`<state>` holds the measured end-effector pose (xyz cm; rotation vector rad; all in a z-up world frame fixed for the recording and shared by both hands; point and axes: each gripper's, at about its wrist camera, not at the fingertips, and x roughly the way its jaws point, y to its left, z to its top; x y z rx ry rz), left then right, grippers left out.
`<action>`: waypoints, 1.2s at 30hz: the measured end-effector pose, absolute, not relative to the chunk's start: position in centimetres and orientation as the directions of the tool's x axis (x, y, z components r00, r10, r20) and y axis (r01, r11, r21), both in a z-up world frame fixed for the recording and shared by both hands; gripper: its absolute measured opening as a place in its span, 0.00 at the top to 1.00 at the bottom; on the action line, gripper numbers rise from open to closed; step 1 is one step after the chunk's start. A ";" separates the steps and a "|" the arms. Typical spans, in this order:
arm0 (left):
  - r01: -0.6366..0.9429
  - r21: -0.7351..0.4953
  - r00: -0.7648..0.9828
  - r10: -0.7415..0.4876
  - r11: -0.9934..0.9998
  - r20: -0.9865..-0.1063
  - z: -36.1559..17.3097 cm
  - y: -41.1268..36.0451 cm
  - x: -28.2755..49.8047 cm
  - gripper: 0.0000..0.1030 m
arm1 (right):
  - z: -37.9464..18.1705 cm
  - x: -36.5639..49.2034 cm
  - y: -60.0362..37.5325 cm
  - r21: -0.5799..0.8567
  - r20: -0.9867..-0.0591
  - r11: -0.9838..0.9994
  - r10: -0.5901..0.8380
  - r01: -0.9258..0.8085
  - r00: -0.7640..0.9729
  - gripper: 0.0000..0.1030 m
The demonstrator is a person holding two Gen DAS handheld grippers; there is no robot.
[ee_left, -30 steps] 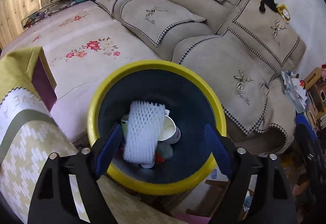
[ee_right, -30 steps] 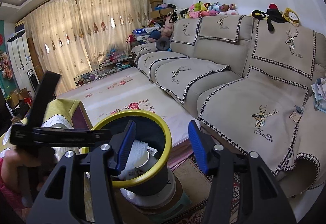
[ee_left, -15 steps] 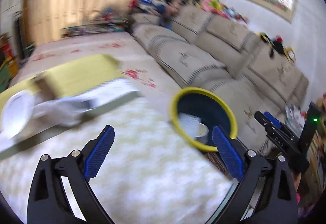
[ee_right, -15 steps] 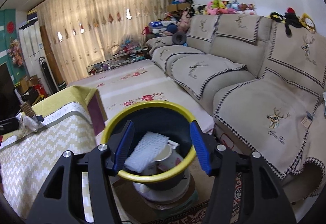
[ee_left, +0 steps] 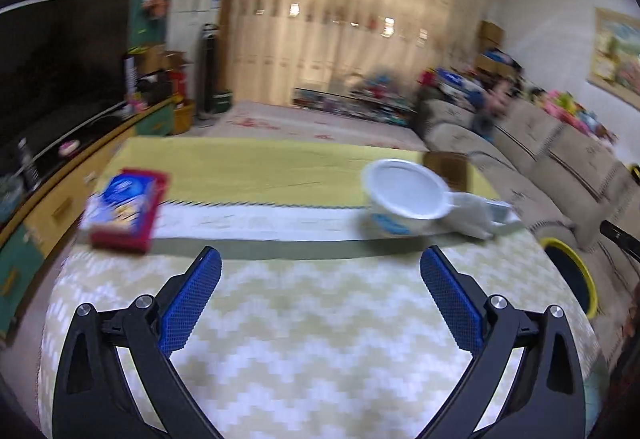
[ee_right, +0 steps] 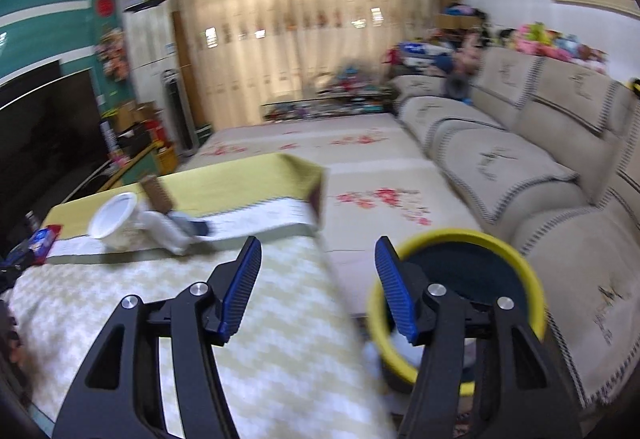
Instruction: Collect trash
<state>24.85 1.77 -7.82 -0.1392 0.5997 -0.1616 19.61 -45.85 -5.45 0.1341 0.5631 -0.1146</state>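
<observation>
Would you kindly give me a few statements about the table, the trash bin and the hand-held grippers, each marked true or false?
1. The white cup lies tipped on the table. True.
2. The left hand-held gripper grips the cup. False: nothing is between its opening jaws.
3. A red and blue box lies on the table. True.
4. The yellow-rimmed bin stands on the table. False: it stands beside it, near the sofa.
5. The right hand-held gripper holds nothing. True.
</observation>
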 end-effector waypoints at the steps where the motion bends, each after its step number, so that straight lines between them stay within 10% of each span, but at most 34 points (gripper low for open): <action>1: 0.107 -0.212 0.808 -0.209 0.971 -0.551 -7.9 2.8 25.1 0.05 | -5.4 20.3 -44.9 0.098 -0.541 0.989 -0.042 0.113 0.840 0.45; 9: 0.147 -0.165 0.819 -0.214 0.975 -0.533 -7.8 2.4 24.3 0.05 | -7.2 27.3 -35.7 0.127 -0.621 0.972 0.233 -0.197 0.749 0.66; 28: 0.178 -0.151 0.800 -0.233 0.972 -0.553 -7.6 -0.4 24.0 0.05 | -11.8 35.5 -30.8 0.039 -0.725 0.968 0.198 -0.248 0.659 0.66; 31: 0.181 -0.144 0.798 -0.231 0.973 -0.556 -7.7 -0.6 24.1 0.05 | -12.5 36.0 -30.6 0.058 -0.747 0.964 0.215 -0.260 0.630 0.94; 36: 0.177 -0.144 0.796 -0.228 0.974 -0.561 -7.9 -0.7 24.0 0.05 | -11.7 34.8 -31.0 0.131 -0.735 0.946 0.293 -0.296 0.612 0.97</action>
